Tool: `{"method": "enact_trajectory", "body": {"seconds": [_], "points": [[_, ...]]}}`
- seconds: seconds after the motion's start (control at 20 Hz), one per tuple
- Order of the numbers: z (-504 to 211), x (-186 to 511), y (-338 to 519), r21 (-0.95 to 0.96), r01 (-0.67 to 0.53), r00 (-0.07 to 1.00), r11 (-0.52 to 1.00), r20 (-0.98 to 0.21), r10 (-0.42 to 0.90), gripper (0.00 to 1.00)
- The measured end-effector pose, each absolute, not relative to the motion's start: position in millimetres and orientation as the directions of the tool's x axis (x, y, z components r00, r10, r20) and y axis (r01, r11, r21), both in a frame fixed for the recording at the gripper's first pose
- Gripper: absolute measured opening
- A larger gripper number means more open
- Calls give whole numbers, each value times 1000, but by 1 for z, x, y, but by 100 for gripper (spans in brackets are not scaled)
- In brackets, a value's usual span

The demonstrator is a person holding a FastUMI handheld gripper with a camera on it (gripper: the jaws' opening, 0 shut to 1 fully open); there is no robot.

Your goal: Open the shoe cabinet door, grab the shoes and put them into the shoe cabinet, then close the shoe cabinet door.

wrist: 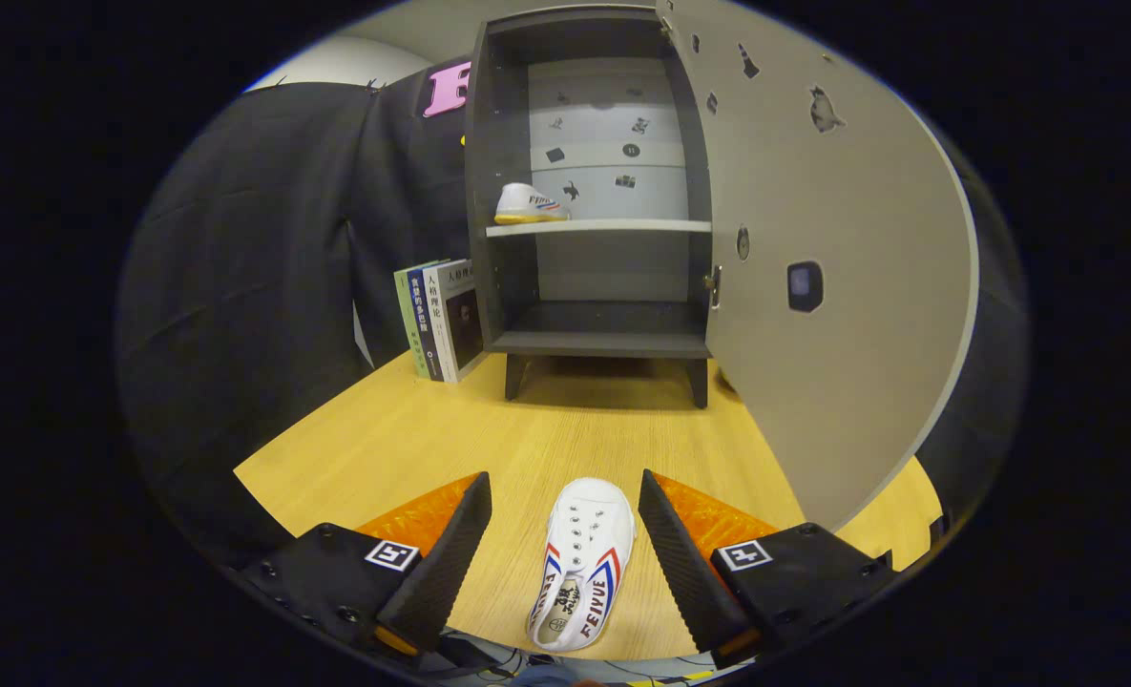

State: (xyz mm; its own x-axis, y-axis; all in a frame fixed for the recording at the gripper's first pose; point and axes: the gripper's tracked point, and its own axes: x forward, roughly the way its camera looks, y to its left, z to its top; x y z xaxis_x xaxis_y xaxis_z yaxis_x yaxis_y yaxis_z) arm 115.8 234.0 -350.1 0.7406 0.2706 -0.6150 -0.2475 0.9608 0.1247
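While tongs (pixel 565 491) gape, shoe (pixel 584 563) lies between (wooden tabletop (pixel 412 439)).

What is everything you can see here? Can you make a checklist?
Surface: wooden table, bare ahead of the fingers.
Job's things: cabinet with door swung open; one shoe on its shelf; second shoe on the table.
Clutter: books standing left of the cabinet.
Gripper: gripper open, fingers either side of the second shoe, not touching.
Cables: some below the table's near edge.
Surroundings: black cloth wall.
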Motion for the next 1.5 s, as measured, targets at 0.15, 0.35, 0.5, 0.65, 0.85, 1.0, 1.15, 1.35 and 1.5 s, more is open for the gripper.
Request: {"method": "enact_trajectory", "body": {"seconds": [0.15, 0.35, 0.5, 0.65, 0.85, 1.0, 1.15, 1.35, 1.5], "points": [[-378, 114, 241, 147, -236, 690, 961, -671, 272, 98], [-411, 106, 254, 168, -248, 607, 954, -740, 288, 98], [-435, 104, 261, 186, -223, 553, 957, -784, 281, 98], [-450, 98, 267, 204, -204, 505, 958, -816, 281, 97], [-463, 100, 266, 175, -192, 481, 966, -841, 248, 93], [-470, 99, 261, 141, -193, 463, 971, -860, 216, 91], [-473, 101, 257, 96, -213, 463, 972, -866, 187, 73], [-481, 105, 248, 32, -200, 466, 979, -876, 124, 48], [-482, 105, 253, 57, -201, 458, 978, -877, 145, 35]]}}
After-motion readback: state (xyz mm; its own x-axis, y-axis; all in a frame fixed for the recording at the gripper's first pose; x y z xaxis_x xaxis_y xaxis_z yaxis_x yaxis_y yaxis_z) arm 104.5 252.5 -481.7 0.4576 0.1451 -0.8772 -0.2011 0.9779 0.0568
